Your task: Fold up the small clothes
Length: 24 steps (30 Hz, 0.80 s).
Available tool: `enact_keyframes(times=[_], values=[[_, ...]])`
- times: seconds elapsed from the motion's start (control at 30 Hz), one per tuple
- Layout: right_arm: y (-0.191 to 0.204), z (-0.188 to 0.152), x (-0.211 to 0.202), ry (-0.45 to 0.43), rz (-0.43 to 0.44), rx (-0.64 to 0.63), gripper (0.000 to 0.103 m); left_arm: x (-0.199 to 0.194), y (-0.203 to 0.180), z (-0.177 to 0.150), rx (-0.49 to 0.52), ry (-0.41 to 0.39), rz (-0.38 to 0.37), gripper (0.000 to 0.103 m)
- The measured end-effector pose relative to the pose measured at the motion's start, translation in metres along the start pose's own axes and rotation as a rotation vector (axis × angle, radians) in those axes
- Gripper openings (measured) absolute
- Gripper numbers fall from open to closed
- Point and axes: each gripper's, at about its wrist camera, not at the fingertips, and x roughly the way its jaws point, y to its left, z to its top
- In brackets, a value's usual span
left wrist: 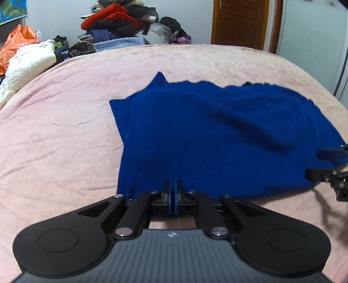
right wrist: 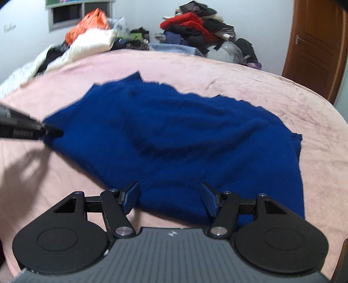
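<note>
A dark blue knitted garment [left wrist: 217,135] lies folded over on the pink bed cover [left wrist: 65,130]. My left gripper [left wrist: 173,185] is shut on the garment's near edge. It also shows at the left of the right wrist view [right wrist: 52,131], at the garment's left corner. My right gripper [right wrist: 169,196] is open, its fingers astride the near edge of the garment [right wrist: 174,141] and just above it. It shows at the right edge of the left wrist view [left wrist: 313,162], fingers apart at the garment's right side.
A heap of red and dark clothes [left wrist: 117,19] stands behind the bed. An orange bag [left wrist: 17,41] and white bedding [left wrist: 30,61] lie at the far left. A brown door [left wrist: 241,21] is at the far right.
</note>
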Motion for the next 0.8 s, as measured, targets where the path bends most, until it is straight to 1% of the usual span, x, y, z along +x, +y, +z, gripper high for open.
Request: enact_keyframes(times=[0.07, 0.1, 0.17, 0.2, 0.23, 0.3, 0.4, 0.53, 0.57, 0.63, 0.7, 0.77, 0.8], values=[[-0.007, 0.004, 0.0, -0.017, 0.019, 0.041, 0.066, 0.002, 0.002, 0.003, -0.014, -0.003, -0.004, 0.003], [-0.008, 0.005, 0.002, -0.01, 0.028, 0.05, 0.066, 0.005, 0.002, 0.004, -0.013, 0.011, 0.003, 0.003], [-0.004, 0.003, 0.01, 0.025, 0.022, 0.023, 0.066, 0.011, -0.001, 0.003, -0.004, 0.029, 0.026, 0.003], [-0.002, 0.001, 0.012, 0.042, 0.009, -0.004, 0.066, 0.01, -0.004, 0.002, 0.003, 0.021, 0.035, 0.003], [0.0, -0.001, 0.015, 0.041, -0.003, -0.023, 0.066, 0.008, -0.006, 0.002, 0.01, 0.013, 0.043, 0.004], [0.003, -0.001, 0.009, 0.026, -0.009, -0.02, 0.066, 0.005, -0.009, 0.002, 0.004, -0.001, 0.05, 0.004], [0.003, 0.004, 0.003, -0.002, 0.007, 0.013, 0.066, 0.005, -0.012, 0.004, -0.019, 0.002, 0.049, 0.006], [0.008, 0.012, 0.0, -0.023, 0.006, -0.004, 0.066, 0.006, -0.012, 0.006, -0.043, 0.016, 0.063, 0.009], [0.009, 0.012, 0.0, -0.022, 0.009, -0.005, 0.067, 0.005, -0.012, 0.006, -0.052, 0.015, 0.068, 0.013], [0.01, 0.013, 0.002, -0.017, 0.006, -0.006, 0.067, 0.003, -0.011, 0.005, -0.066, 0.01, 0.078, 0.029], [0.013, 0.014, 0.003, -0.013, 0.003, -0.01, 0.067, -0.001, -0.011, 0.005, -0.07, -0.015, 0.095, 0.062], [0.016, 0.015, 0.001, -0.017, 0.006, -0.014, 0.069, -0.007, -0.012, 0.004, -0.057, -0.055, 0.126, 0.076], [0.017, 0.016, 0.001, -0.022, 0.007, -0.02, 0.07, -0.009, -0.013, 0.004, -0.046, -0.069, 0.147, 0.076]])
